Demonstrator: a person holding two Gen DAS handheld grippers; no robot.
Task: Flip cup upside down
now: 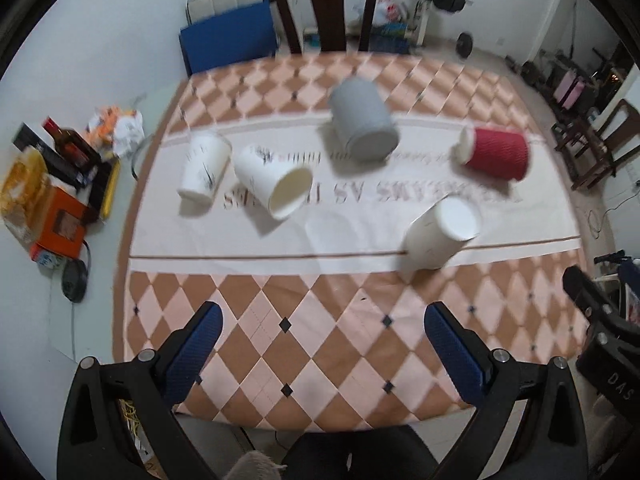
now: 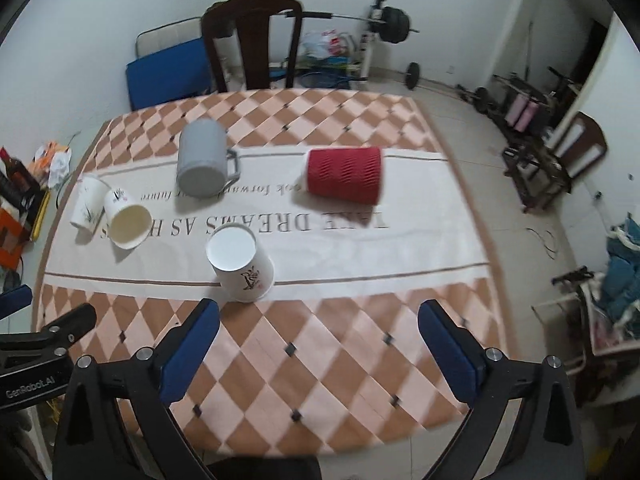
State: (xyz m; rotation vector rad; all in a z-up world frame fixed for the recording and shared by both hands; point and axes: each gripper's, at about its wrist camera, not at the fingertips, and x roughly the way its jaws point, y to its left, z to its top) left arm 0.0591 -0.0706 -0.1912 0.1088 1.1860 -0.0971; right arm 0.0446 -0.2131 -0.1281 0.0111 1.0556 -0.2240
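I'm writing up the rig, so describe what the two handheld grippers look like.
Both the left gripper and right gripper match: black plastic frames with silver bolts and textured blue pads. The left gripper's body reads "GenRobot.AI" in white. No cables or sleeves show.

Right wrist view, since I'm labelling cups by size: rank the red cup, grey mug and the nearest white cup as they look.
1. Red cup
2. Grey mug, only slightly smaller
3. White cup; it is nearest the camera, so its true size is likely smaller still.

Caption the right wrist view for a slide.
Open right gripper above a checkered tablecloth; inverted white paper cup nearest, grey mug and red ripple cup beyond.
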